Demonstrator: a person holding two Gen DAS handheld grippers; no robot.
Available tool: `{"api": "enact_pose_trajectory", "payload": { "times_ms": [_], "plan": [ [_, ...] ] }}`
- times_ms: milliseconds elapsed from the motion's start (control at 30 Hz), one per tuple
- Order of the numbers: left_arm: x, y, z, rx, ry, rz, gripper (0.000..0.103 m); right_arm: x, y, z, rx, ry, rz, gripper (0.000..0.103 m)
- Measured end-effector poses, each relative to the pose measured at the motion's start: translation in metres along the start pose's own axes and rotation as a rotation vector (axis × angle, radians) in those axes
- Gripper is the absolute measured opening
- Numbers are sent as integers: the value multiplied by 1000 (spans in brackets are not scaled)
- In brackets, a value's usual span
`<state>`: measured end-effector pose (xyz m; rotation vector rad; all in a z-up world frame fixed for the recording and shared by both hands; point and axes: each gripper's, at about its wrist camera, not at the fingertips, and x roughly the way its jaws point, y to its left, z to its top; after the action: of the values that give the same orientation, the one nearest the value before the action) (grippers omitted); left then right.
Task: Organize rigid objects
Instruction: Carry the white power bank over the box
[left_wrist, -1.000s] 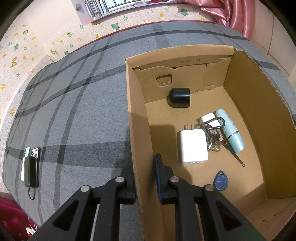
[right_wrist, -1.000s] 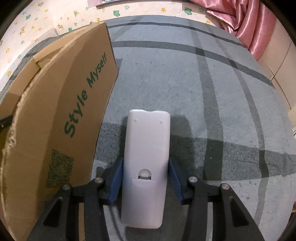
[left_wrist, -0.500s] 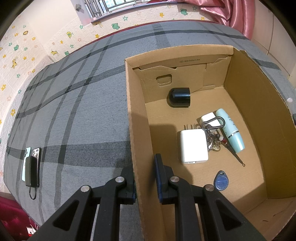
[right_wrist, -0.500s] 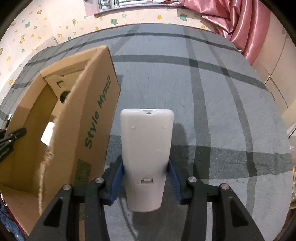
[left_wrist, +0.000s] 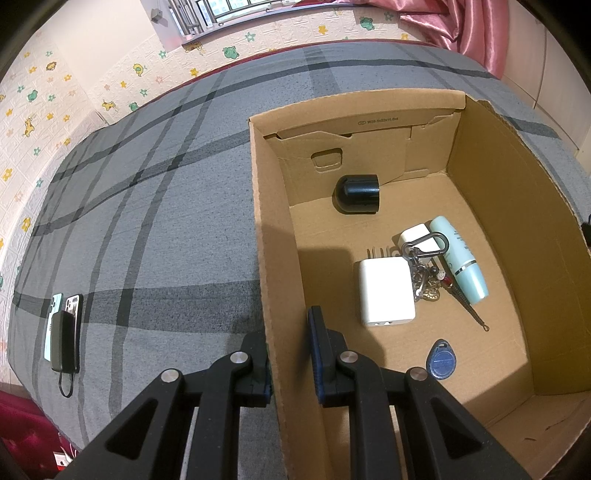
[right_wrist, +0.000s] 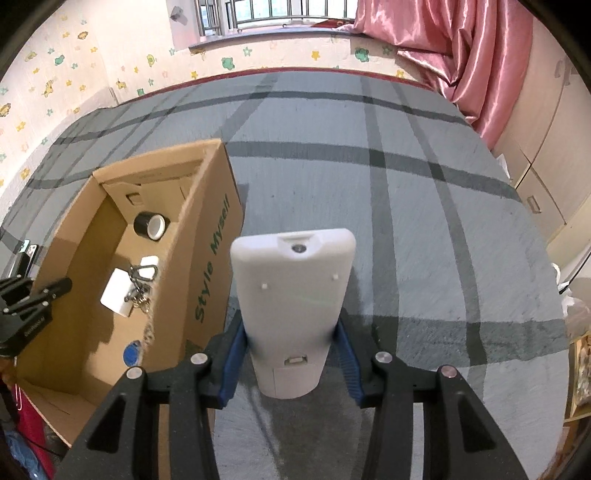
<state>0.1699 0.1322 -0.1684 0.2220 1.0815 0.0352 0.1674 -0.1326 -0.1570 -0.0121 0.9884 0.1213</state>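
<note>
Right hand-held gripper (right_wrist: 290, 363) clamping white remote (right_wrist: 293, 310), left hand-held gripper (left_wrist: 290, 354) pinching box wall (left_wrist: 273, 280)

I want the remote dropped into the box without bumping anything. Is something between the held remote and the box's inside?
Yes: the box's right wall, printed "Style Myself", stands between the white remote in the right gripper and the cardboard box interior. The remote must go over its top edge. The left gripper straddles the opposite wall.
</note>
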Motion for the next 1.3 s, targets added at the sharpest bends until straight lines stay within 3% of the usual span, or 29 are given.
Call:
{"api": "enact_pose_trajectory", "payload": {
  "times_ms": [433, 867, 1300],
  "plan": [
    [0, 0, 1, -3, 1, -4, 17, -41, 15, 32, -35, -82, 2, 49],
    [2, 0, 0, -8, 2, -11, 17, -75, 65, 63, -116, -161, 67, 49],
    [3, 2, -1, -15, 1, -19, 17, -59, 119, 58, -192, -117, 137, 49]
  ]
}}
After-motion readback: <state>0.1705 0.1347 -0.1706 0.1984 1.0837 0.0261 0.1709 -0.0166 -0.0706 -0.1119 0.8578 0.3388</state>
